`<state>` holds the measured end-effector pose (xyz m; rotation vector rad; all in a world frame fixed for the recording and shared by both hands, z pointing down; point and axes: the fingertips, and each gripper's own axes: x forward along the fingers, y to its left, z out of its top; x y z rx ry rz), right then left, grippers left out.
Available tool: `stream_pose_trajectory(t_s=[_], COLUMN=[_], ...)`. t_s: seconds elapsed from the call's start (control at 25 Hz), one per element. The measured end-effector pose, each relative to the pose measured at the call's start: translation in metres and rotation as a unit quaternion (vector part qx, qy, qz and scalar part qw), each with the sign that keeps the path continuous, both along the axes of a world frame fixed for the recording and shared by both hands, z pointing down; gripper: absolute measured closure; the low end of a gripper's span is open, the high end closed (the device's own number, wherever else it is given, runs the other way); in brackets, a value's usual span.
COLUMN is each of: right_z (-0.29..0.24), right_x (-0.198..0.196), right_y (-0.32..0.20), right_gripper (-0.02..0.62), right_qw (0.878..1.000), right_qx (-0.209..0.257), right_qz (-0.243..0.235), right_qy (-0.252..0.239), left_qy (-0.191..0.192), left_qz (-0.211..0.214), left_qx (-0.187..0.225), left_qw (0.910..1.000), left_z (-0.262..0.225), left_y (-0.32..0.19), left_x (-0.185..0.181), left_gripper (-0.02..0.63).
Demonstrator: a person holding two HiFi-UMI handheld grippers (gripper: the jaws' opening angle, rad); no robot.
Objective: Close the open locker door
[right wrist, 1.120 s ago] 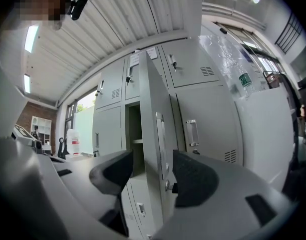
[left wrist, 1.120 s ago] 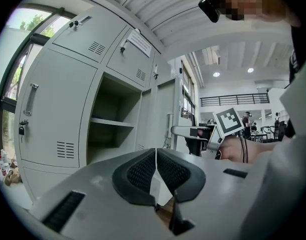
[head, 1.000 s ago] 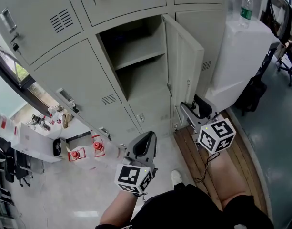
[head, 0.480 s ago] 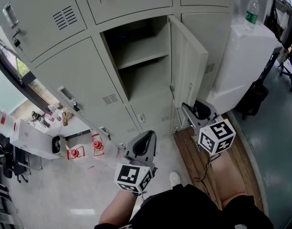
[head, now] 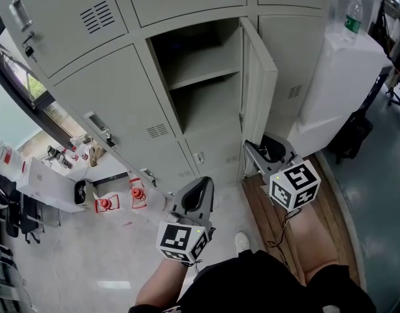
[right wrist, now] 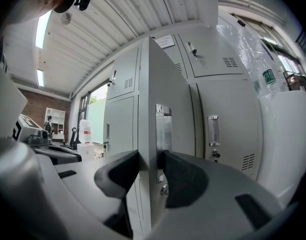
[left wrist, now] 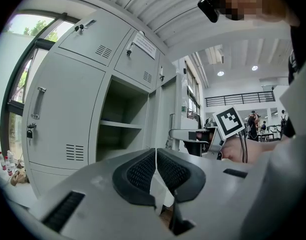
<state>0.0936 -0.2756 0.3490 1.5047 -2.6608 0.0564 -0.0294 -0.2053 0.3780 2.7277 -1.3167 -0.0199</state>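
The open locker [head: 206, 113], pale grey sheet metal, holds one flat shelf [head: 203, 75]. Its locker door [head: 258, 90], with a shiny rectangular handle plate [right wrist: 163, 129], stands out from the locker's right edge. The right gripper [right wrist: 152, 170], whose jaws have just been closing, clamps the door's free edge. The left gripper [left wrist: 156, 168] has its ribbed pads pressed together on nothing.

Pale grey metal locker door [head: 260, 100], hinged on the right, standing open, silver handle plate [right wrist: 162, 129] near free edge
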Motion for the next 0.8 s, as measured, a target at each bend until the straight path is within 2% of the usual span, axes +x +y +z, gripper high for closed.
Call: stream_pose_trajectory(t_s=[0.4,0.8], right_z=[0.001,0.002], right_x=[-0.038,-0.078], right_y=[-0.006,-0.026], right_gripper=[0.403,0.400], right_qw=[0.999,0.996], right_qx=[0.001,0.006], right_qz=[-0.053,-0.086], right_qy=[0.003,-0.007], left_qy=[-0.003,-0.009], left_qz=[-0.019,-0.069], left_qx=[-0.001,0.001], left_qw=[0.9998,0.9976], left_z=[-0.001,-0.002], left_y=[0.001,-0.005], left_x=[-0.018,-0.047], left_gripper=[0.584,0.584])
